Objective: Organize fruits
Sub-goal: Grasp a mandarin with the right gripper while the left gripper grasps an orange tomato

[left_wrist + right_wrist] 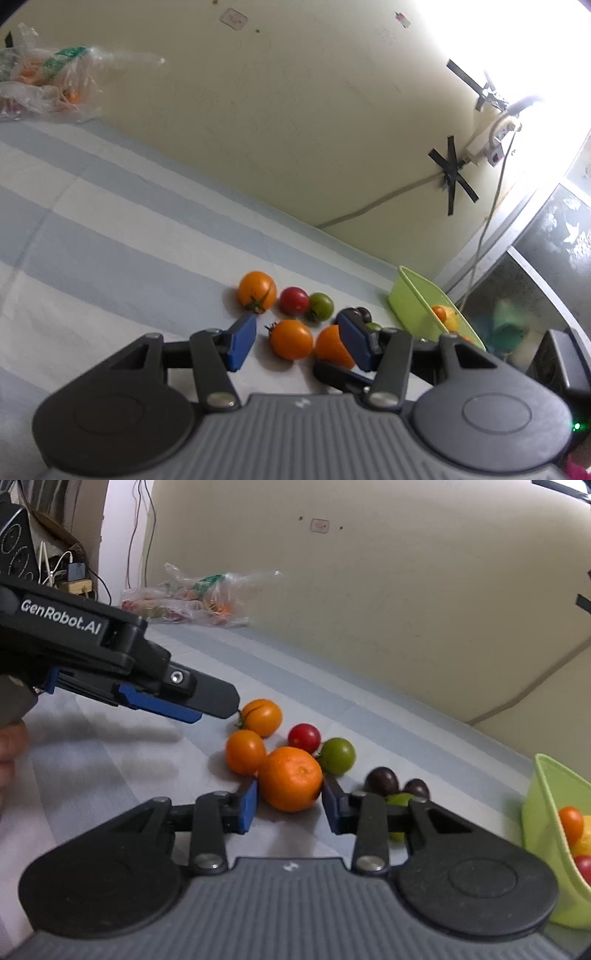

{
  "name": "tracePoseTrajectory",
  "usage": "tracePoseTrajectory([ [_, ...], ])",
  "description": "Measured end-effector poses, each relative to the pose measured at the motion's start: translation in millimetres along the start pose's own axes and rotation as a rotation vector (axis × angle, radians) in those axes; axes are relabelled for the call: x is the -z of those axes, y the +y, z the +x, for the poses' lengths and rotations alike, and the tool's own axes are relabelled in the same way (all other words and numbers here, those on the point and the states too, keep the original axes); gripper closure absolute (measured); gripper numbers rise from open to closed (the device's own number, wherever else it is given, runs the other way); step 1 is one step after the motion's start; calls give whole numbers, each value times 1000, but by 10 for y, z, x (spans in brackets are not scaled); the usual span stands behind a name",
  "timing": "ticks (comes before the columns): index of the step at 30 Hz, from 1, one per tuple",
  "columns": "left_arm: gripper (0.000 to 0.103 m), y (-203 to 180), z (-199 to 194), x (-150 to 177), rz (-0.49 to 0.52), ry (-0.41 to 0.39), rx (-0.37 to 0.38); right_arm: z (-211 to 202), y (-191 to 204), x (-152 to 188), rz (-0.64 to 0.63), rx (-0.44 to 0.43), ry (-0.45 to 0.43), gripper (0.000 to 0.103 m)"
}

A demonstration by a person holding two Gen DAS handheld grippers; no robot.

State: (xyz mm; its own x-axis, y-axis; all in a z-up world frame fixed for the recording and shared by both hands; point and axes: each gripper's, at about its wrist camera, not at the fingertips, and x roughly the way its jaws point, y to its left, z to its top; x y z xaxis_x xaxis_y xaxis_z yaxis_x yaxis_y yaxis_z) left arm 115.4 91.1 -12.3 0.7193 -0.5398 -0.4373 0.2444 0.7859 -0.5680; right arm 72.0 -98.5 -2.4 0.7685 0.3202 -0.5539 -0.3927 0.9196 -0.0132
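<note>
A round orange [290, 782] lies on the striped cloth [110, 757] with the blue pads of my right gripper [290, 806] touching both its sides, so it is shut on it. Around it lie two orange tomatoes [245, 751], a red one [304, 737], a green one [337, 755] and dark purple fruits [382, 780]. My left gripper [297, 343] stands open and low over the cloth, with an orange tomato [290, 339] showing just past its pads, untouched. The left gripper [218, 705] reaches in from the left, its tip beside the far orange tomato [260, 716].
A lime-green basket [543, 797] at the right holds orange, yellow and red fruits. A clear plastic bag [192, 598] of produce lies at the back against the cream wall. A cable [369, 206] runs along the wall. A person's hand [11, 746] shows at the left edge.
</note>
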Motion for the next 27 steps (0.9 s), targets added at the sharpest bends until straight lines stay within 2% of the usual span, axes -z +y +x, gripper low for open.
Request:
tracePoseTrajectory([
  [4, 53, -183, 130, 44, 81, 26, -35, -284, -82, 168, 57, 2, -21, 64],
  [8, 52, -377, 279, 96, 170, 45, -122, -465, -113, 269, 103, 0, -31, 64],
  [12, 52, -423, 394, 120, 194, 53, -224, -527, -113, 298, 125, -8, -43, 64],
  [14, 55, -425, 424, 133, 200, 49, -247, -526, -129, 303, 130, -14, -40, 64],
  [16, 71, -434, 451, 140, 209, 49, -268, -526, -132, 312, 141, -21, -39, 64],
  [20, 72, -452, 440, 155, 209, 45, -274, -500, -174, 266, 185, -24, -53, 64],
  [23, 72, -524, 424, 191, 203, 60, -224, -537, -251, 299, 219, -22, -63, 64],
  [27, 72, -727, 377, 292, 257, 71, -159, -643, -313, 382, 252, -7, -75, 64],
])
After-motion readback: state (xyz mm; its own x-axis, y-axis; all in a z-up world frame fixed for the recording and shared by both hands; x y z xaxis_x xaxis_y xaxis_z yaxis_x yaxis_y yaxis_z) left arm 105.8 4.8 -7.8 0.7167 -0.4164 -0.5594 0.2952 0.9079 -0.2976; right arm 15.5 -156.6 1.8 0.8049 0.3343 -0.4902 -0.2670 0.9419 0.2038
